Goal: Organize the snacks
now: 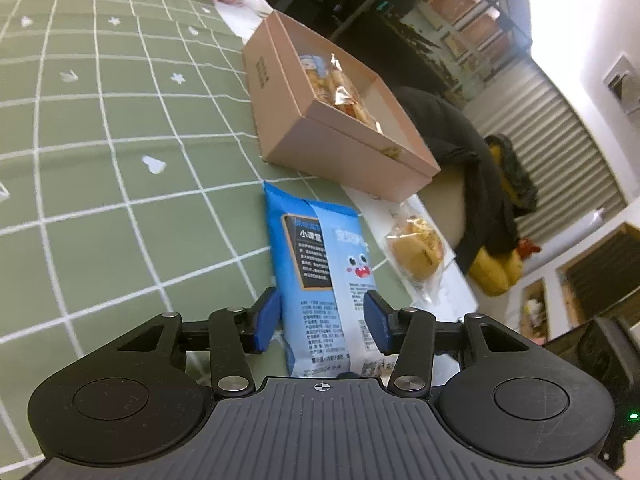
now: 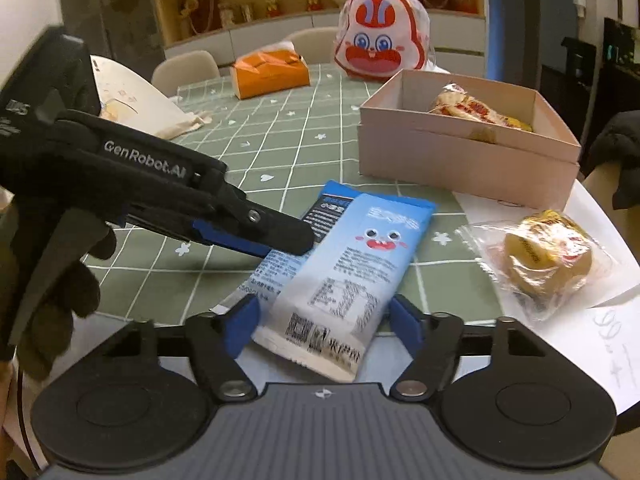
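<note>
A blue snack packet (image 1: 320,248) (image 2: 360,248) lies face down on the green checked tablecloth (image 1: 120,140), its near end hanging over the table edge. My left gripper (image 1: 322,320) straddles the packet's near half, blue pads apart at its long edges; in the right wrist view the left gripper (image 2: 292,240) reaches in from the left over the packet. My right gripper (image 2: 326,324) has its pads either side of the packet's near end, with a thin gap at the right pad. Beyond stands an open pink box (image 1: 340,152) (image 2: 460,160) holding wrapped snacks (image 2: 472,110).
A clear-wrapped yellow pastry (image 1: 416,252) (image 2: 548,256) lies on white paper (image 2: 600,340) at the table's right edge. Farther back are a red rabbit bag (image 2: 380,44), an orange box (image 2: 272,74) and a cream cloth bag (image 2: 132,96). A gloved hand (image 2: 60,288) holds the left gripper.
</note>
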Tool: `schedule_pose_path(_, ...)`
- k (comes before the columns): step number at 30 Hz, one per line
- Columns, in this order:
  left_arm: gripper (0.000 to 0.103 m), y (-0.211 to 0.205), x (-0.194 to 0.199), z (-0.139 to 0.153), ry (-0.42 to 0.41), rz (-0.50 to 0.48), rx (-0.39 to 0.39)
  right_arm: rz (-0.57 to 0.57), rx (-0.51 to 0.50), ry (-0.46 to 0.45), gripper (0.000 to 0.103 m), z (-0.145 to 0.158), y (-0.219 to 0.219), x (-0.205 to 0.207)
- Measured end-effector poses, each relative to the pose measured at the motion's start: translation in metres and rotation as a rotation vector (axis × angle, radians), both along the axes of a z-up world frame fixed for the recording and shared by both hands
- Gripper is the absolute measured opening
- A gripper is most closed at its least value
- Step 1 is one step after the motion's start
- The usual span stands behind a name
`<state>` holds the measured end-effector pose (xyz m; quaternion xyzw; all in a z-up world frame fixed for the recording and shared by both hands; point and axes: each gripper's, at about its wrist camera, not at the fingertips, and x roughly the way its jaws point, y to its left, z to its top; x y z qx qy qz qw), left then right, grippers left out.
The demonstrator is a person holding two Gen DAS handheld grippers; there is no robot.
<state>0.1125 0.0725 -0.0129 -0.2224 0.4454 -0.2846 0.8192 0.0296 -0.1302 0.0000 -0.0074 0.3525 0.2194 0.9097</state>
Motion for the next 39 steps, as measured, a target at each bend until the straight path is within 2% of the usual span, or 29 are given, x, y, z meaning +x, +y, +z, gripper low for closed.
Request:
schedule_pose_path(5,0.055,0.0,0.002,-0.002,0.019,0.007,-0.082,0.023,0.072,-0.04,0.066,-0.005,-0.022,-0.004)
schedule_pose_path(10,0.055,0.005,-0.006,0.015,-0.045,-0.025,-0.18,0.042,0.142,-0.058,0.066,-0.007,-0.036,-0.006)
schedule_pose_path(12,0.055,0.004,-0.006,0.014,-0.045,-0.023,-0.174,0.055,0.154,-0.057,0.066,-0.005,-0.037,-0.005)
schedule_pose_path(16,0.055,-0.001,-0.006,0.012,-0.04,-0.022,-0.119,0.087,0.117,-0.065,0.066,-0.005,-0.03,-0.006)
schedule_pose_path(19,0.056,-0.001,-0.006,0.012,-0.03,-0.027,-0.112,0.115,0.11,-0.08,0.066,-0.003,-0.028,-0.009)
schedule_pose_path(23,0.055,0.005,-0.004,0.008,0.023,-0.034,-0.181,0.088,0.104,-0.087,0.066,0.0,-0.032,-0.006)
schedule_pose_path(27,0.054,0.008,-0.002,0.008,0.019,-0.034,-0.218,0.085,0.154,-0.061,0.068,0.001,-0.038,0.001)
schedule_pose_path(31,0.054,0.005,-0.002,0.009,-0.008,-0.055,-0.23,0.091,0.183,-0.045,0.071,0.0,-0.043,0.003)
schedule_pose_path(34,0.055,0.003,-0.003,0.01,-0.06,-0.067,-0.257,0.094,0.218,-0.031,0.072,-0.001,-0.049,0.003)
schedule_pose_path(39,0.057,-0.013,-0.004,0.01,-0.143,-0.041,-0.187,0.105,0.265,-0.001,0.073,-0.004,-0.055,0.006)
